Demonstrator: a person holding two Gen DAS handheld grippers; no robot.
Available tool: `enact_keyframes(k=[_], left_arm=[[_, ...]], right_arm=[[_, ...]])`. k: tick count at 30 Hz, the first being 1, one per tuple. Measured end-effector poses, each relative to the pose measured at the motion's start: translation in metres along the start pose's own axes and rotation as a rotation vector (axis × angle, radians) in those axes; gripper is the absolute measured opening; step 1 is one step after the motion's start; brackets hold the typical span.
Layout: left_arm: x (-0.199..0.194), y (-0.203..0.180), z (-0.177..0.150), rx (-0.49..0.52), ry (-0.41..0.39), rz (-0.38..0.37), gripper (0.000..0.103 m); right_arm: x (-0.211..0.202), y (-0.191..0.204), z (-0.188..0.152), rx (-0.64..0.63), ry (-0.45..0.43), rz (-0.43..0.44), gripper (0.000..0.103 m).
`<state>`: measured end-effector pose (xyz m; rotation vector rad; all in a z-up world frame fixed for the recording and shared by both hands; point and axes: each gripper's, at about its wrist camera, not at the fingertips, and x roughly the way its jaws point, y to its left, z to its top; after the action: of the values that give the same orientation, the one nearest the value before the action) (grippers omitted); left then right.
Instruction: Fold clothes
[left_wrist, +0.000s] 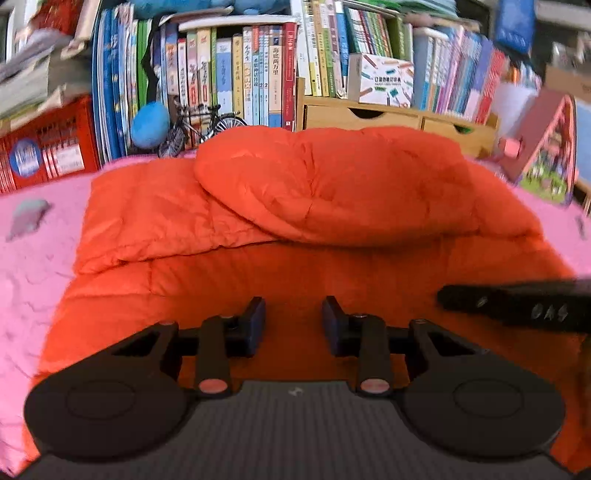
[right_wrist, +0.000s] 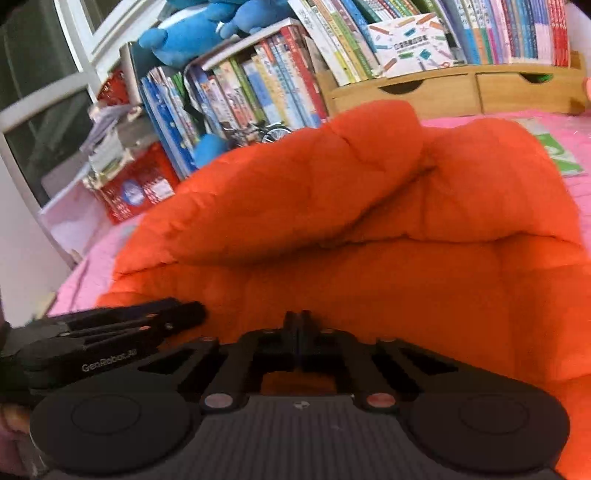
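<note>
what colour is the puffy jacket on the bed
Bright orange all over, quilted jacket, lying on a pink cover. Left wrist view shows it best.

The jacket (left_wrist: 332, 192) is puffy quilted cloth with a faint sheen, lying on a crinkled matt pink cover (left_wrist: 33, 280). Behind stand pale bare-wood drawers (left_wrist: 369, 114) and glossy paper books (left_wrist: 236, 81). Each gripper (left_wrist: 293, 325) is matt black plastic.
</note>
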<state>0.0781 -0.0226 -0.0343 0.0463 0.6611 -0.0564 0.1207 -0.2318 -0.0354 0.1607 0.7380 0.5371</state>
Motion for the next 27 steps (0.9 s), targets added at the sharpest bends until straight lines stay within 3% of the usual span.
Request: enact_keyframes(k=[5,7,12,15,20,24,27], left_arm=[[-0.008,0.014,-0.009,0.064,-0.011,0.099,0.035],[-0.012,0.028,-0.014,0.084,-0.016,0.183,0.035],[-0.023,0.067,-0.021,-0.008,-0.007,0.316,0.035],[-0.035,0.069,-0.014,-0.110,-0.019,0.244,0.032],[-0.041,0.032,0.002,-0.145,-0.057,-0.050,0.032],[-0.016,0.001,0.002,-0.087,-0.019,-0.080,0.032],[0.002,-0.008,-0.005,-0.035,-0.002,-0.033,0.034]], right_arm=[[-0.017,-0.002,-0.008,-0.139,-0.024,-0.180,0.000],[-0.024,-0.007,-0.012,-0.175,-0.036,-0.269,0.000],[-0.047,-0.029,-0.014,-0.152,-0.058,-0.466,0.000],[-0.056,-0.018,-0.017,-0.159,-0.108,-0.620,0.012],[-0.057,0.014,-0.007,-0.035,-0.129,-0.198,0.013],[-0.031,0.053,0.002,-0.079,-0.107,-0.056,0.013],[-0.010,0.062,0.000,-0.097,-0.043,-0.057,0.013]])
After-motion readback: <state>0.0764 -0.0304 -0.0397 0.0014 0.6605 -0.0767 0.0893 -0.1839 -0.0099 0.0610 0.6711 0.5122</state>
